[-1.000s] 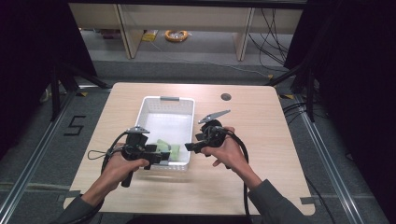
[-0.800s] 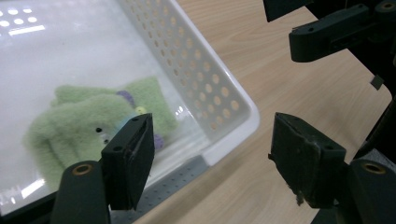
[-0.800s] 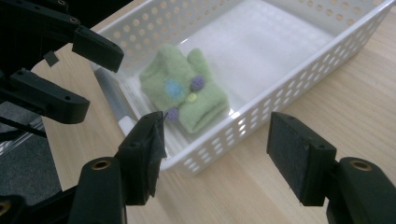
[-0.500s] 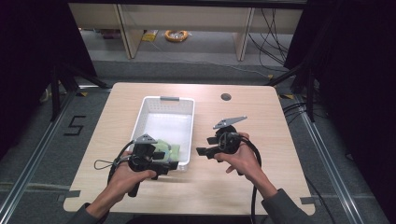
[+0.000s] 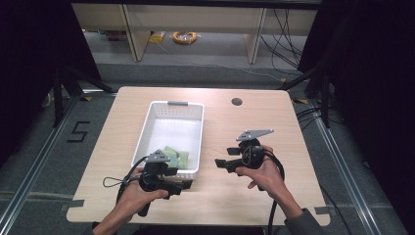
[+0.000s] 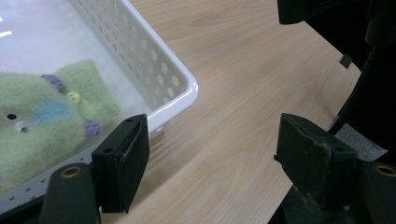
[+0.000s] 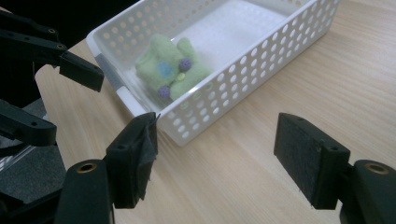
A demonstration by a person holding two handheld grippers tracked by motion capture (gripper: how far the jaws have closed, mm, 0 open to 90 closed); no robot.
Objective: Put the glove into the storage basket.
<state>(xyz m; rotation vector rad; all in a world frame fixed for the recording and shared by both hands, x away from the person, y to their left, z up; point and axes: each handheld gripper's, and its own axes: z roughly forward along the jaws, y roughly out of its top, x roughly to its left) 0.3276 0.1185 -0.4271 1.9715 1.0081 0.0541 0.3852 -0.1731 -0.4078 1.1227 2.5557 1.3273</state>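
1 white basket [image 5: 147, 128], 1 green felt toy [image 7: 170, 70] w/ 3 purple knobs, 2 grippers, 1 table [image 5: 293, 147].

tool [image 6: 210, 158]: jaws apart, empty | felt toy [image 6: 46, 116]: inside basket [image 6: 177, 79]

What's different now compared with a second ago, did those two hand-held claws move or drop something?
Both hands drew back from the white basket toward the near table edge: the left gripper off its near end, the right gripper out to its right side. Their jaws have just been opening wider, with nothing between them. The green felt piece stayed in the basket's near end, and the basket and the table kept their places.
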